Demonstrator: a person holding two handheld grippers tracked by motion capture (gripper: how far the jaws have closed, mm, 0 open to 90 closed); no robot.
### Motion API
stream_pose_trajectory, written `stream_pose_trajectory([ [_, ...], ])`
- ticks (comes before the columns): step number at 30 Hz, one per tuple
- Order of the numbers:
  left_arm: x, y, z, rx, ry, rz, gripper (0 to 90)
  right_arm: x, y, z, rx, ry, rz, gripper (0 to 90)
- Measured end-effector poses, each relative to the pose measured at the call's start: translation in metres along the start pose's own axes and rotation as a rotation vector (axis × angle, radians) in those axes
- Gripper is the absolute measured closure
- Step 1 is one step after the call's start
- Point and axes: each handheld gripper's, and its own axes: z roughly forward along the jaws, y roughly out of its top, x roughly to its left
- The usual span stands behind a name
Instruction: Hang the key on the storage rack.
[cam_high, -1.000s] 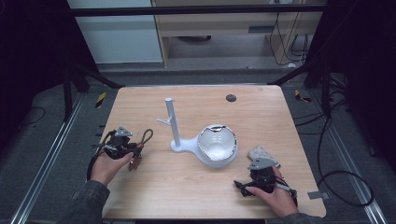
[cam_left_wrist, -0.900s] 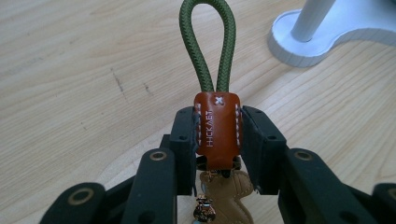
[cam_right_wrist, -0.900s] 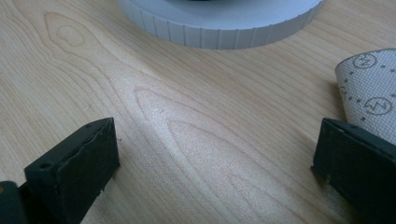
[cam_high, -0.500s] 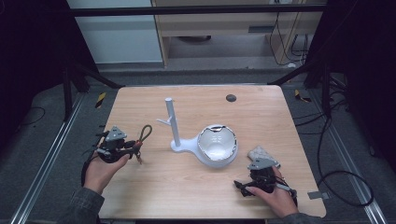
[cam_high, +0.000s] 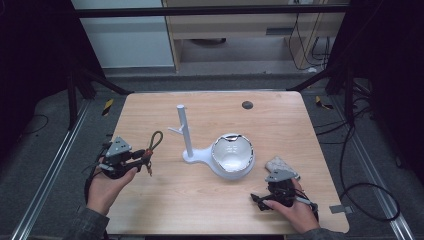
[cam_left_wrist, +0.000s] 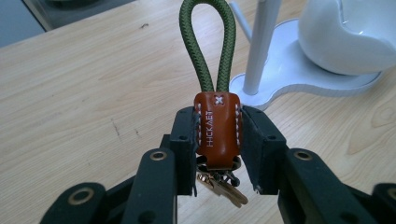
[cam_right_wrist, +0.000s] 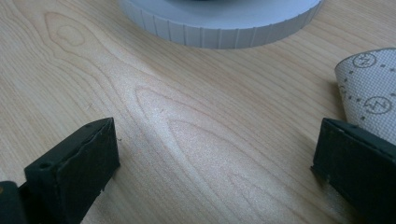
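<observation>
Keychain (cam_left_wrist: 216, 126) is sitting pinched by its brown leather tab between the left gripper (cam_left_wrist: 217, 140)'s jaws, green cord loop pointing toward the white stand (cam_left_wrist: 299, 70), whose bowl (cam_high: 232, 155) is lying empty; right gripper (cam_right_wrist: 215, 163)'s jaws are resting spread wide.

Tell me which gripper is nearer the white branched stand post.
Left. The left gripper, shut on the green-looped key fob, sits left of the white stand post; the right gripper is beyond the white bowl.

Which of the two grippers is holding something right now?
The left gripper: its jaws clamp the brown leather tab of a keychain with a green cord loop. The right gripper stands open over bare table.
</observation>
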Motion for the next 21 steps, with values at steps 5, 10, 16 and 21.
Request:
stream_pose_trajectory([
  [5, -0.008, 0.000, -0.011, -0.044, 0.001, 0.008, 66.6, 0.000, 0.000, 0.000, 0.000, 0.000, 0.001, 0.2],
  [10, -0.013, -0.001, -0.018, -0.077, -0.003, 0.008, 66.5, 0.000, 0.000, 0.000, 0.000, 0.000, 0.001, 0.2],
  [16, -0.019, -0.001, -0.026, -0.108, -0.010, 0.012, 66.5, 0.000, 0.000, 0.000, 0.000, 0.000, 0.000, 0.2],
  [21, -0.022, 0.000, -0.030, -0.133, -0.017, 0.004, 66.5, 0.000, 0.000, 0.000, 0.000, 0.000, 0.000, 0.2],
])
